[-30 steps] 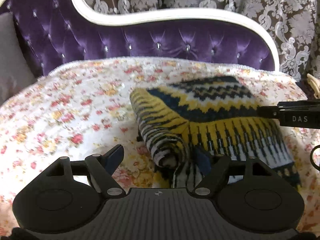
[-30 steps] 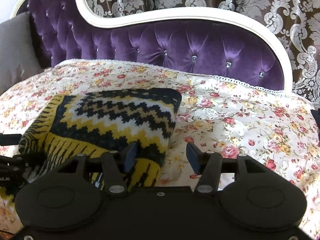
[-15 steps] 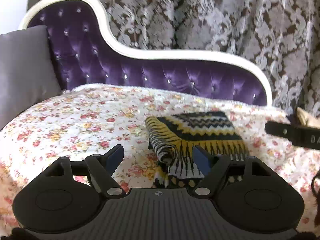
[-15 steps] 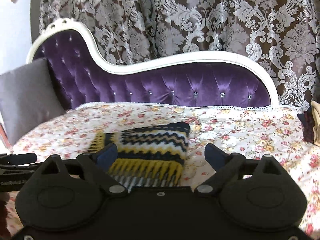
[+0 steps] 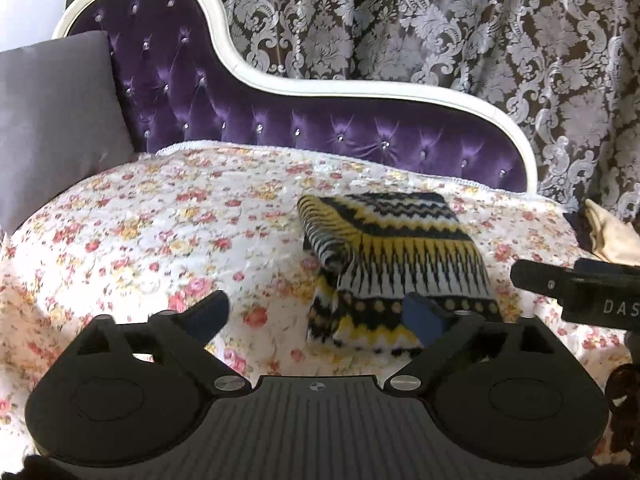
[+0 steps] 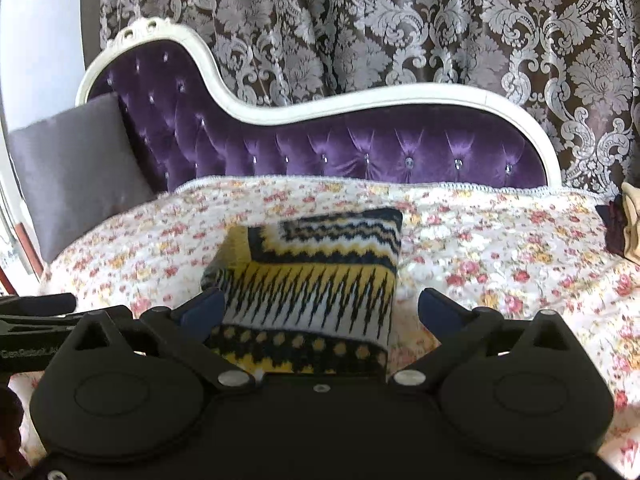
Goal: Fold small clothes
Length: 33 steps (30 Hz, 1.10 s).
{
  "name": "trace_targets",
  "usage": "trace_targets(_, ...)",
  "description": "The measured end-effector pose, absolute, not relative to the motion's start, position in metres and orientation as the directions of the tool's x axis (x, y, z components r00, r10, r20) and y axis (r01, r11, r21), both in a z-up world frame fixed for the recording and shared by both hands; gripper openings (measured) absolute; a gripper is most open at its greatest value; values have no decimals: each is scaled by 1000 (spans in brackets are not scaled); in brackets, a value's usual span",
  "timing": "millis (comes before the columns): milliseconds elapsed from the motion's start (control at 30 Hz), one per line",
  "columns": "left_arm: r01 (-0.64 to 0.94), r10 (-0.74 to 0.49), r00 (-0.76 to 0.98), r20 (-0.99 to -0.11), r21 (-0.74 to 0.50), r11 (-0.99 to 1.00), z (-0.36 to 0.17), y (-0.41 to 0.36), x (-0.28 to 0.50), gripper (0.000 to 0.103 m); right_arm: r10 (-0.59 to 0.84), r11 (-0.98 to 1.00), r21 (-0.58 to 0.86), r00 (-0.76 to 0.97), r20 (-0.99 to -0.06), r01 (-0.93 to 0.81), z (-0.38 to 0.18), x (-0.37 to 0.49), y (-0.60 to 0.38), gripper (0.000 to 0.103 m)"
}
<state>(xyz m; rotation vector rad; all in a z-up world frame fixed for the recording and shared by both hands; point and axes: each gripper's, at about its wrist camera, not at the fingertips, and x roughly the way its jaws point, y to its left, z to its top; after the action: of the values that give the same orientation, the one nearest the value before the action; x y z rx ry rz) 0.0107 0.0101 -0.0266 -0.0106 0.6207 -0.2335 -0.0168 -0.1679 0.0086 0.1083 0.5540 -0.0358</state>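
Note:
A folded knit garment [image 5: 394, 256] in yellow, black and white zigzag pattern lies on the floral quilt [image 5: 168, 236]. It also shows in the right wrist view [image 6: 316, 280]. My left gripper [image 5: 318, 314] is open and empty, held back from the garment, which lies ahead and to its right. My right gripper [image 6: 320, 306] is open and empty, with the garment's near edge between its spread fingers but not touched. The right gripper's body shows at the right edge of the left wrist view [image 5: 580, 288].
The quilt covers a purple tufted chaise with a white frame [image 5: 360, 92]. A grey cushion [image 5: 52, 120] leans at the left end. Other folded cloth [image 6: 628, 228] lies at the far right. Patterned curtains [image 6: 400, 20] hang behind.
Both grippers have pulled back and up from the folded garment, which now looks smaller and farther. The right gripper's fingers have opened wider. The garment stays folded in place.

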Motion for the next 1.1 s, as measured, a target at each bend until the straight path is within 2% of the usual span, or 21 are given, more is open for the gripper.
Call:
trace_targets(633, 212, -210, 747, -631, -74, 975, -42, 7, 1, 98, -13, 988, 112, 795, -607, 102, -10, -40, -160, 103)
trace_targets(1100, 221, -216, 725, -654, -76, 972, -44, 5, 2, 98, -9, 989, 112, 778, -629, 102, -15, -41, -159, 103)
